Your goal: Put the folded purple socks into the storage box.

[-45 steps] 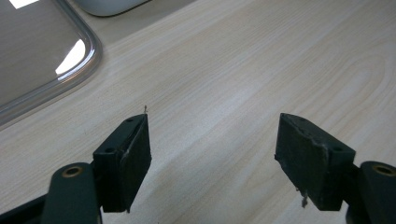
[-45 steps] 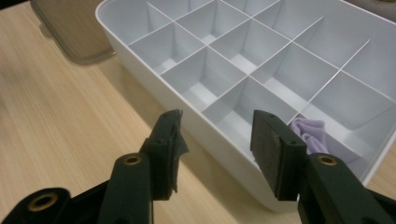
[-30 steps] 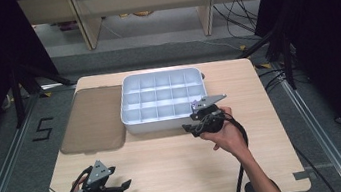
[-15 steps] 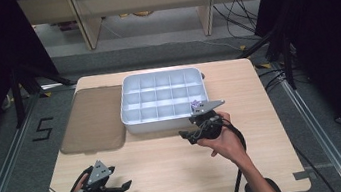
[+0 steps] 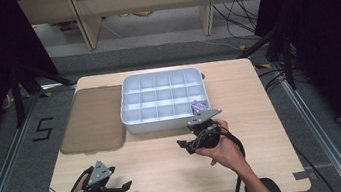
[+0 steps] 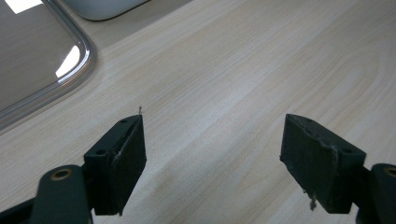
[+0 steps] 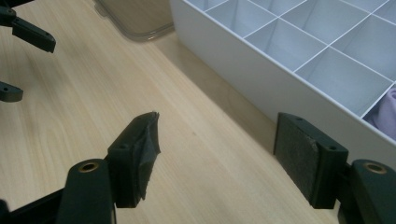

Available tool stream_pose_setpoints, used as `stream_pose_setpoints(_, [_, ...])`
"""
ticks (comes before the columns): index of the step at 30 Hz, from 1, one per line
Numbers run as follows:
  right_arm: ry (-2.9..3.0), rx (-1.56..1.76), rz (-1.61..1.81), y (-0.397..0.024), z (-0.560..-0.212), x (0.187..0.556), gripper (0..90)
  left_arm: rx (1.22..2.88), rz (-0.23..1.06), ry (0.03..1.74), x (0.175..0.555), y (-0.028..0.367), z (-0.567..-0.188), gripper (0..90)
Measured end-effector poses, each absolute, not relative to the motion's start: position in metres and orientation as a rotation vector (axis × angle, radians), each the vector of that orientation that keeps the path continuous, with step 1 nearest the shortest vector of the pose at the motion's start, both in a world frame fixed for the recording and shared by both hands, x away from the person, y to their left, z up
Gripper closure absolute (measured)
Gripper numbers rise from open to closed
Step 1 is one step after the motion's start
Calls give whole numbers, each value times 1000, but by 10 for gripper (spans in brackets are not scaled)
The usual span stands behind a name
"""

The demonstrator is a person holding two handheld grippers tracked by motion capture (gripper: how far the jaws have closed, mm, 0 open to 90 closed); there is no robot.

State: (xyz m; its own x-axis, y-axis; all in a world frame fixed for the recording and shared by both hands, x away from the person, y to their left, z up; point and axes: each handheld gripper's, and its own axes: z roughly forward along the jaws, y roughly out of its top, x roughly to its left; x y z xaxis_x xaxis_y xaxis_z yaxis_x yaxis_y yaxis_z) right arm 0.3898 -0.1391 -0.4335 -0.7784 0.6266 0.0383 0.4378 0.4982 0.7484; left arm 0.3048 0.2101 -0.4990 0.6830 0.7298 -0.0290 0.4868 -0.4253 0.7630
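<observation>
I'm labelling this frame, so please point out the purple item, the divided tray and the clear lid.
purple item [image 5: 198, 106]: high view, on its visible top, in the tray's near right compartment.
divided tray [image 5: 166, 123]: high view, on its near outer wall.
clear lid [image 5: 93, 117]: high view, on its flat middle.

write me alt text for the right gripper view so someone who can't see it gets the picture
The right tool hangs open and empty above a pale wooden table, beside the near wall of a white compartment tray. A purple item shows in the nearest cell at the right edge. A clear smoky lid lies at the top, and the left tool sits at the upper left.
</observation>
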Motion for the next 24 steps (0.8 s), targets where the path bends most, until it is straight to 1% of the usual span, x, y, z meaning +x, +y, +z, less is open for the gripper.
stream_pose_setpoints(6, [2517, 902, 1146, -138, -439, 385, 305, 2110, 396, 923, 305, 210, -499, 218])
stream_pose_setpoints(15, [2527, 927, 1174, -141, -456, 372, 207, 2124, 401, 928, 305, 211, -499, 217])
stream_pose_setpoints(24, [2574, 871, 1150, -143, -464, 359, 167, 2106, 380, 939, 304, 210, -500, 216])
